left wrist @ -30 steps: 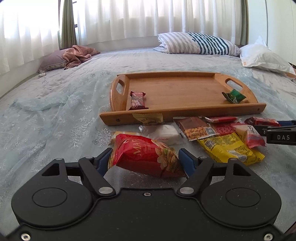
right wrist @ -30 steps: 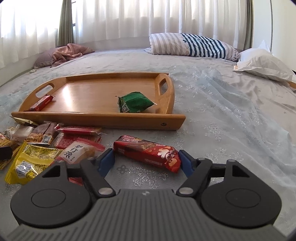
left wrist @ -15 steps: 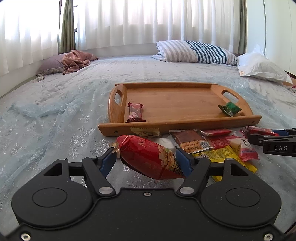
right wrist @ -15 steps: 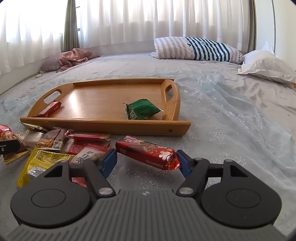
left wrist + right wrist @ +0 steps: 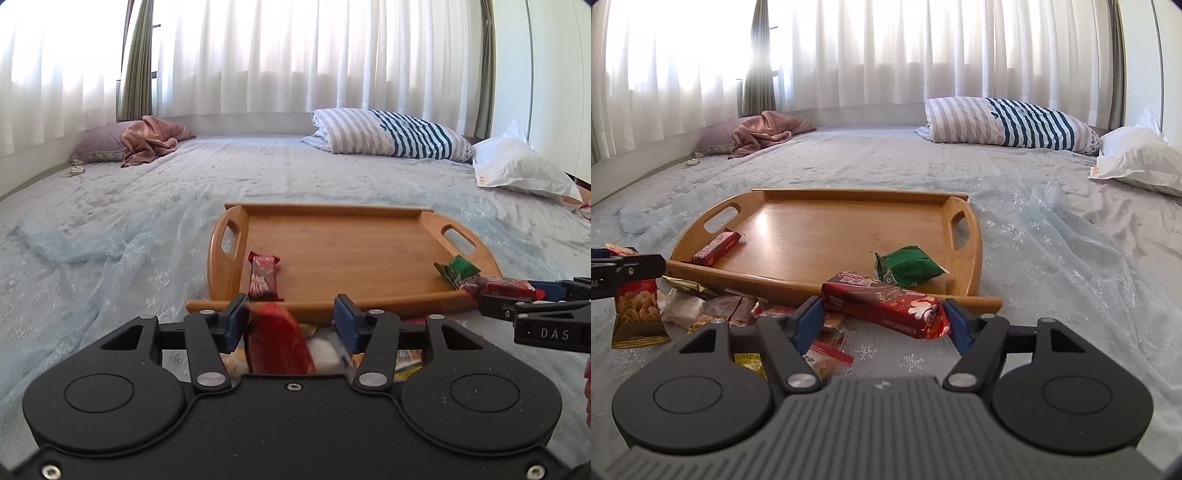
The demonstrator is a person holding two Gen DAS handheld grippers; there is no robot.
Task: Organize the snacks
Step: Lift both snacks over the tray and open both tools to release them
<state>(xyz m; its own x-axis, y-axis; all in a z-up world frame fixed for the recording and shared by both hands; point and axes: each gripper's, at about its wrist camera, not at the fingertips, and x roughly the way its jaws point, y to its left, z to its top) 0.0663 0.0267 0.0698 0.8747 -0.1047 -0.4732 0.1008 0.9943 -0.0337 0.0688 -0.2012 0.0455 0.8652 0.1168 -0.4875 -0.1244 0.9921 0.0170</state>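
Snacks are going up off the bedspread in both tongs at once, with the wooden tray [image 5: 967, 254] waiting straight ahead at twelve o'clock. The right gripper [image 5: 882, 317] is pinching a long red wafer bar [image 5: 886, 304] by its two ends, the bar slung crosswise between the blue pads and hanging clear of the bed near the tray's front rail. The left gripper [image 5: 290, 325] has its pads set apart, and the red peanut bag [image 5: 275, 341] dangles between and below them; from the right-hand view the bag [image 5: 637, 308] hangs by its top edge from that gripper's tip, so I judge it is held by the crimped seam, though the pinch itself is blurred. Already on the tray lie a small red bar [image 5: 716, 248] at nine o'clock by the left handle and a green packet [image 5: 907, 267] at three o'clock by the right handle. The rest of the loose snacks [image 5: 713, 312] sit heaped on the bedspread [image 5: 1071, 258] at six o'clock from the tray. Both wrappers look light, slick and crinkly: the bar should stay stiff if gripped along its length, but an end-to-end hold could buckle it, so a mid-body grip seems safer. The bag is soft and air-filled, and its sealed edge is likely the firmest place to hold.
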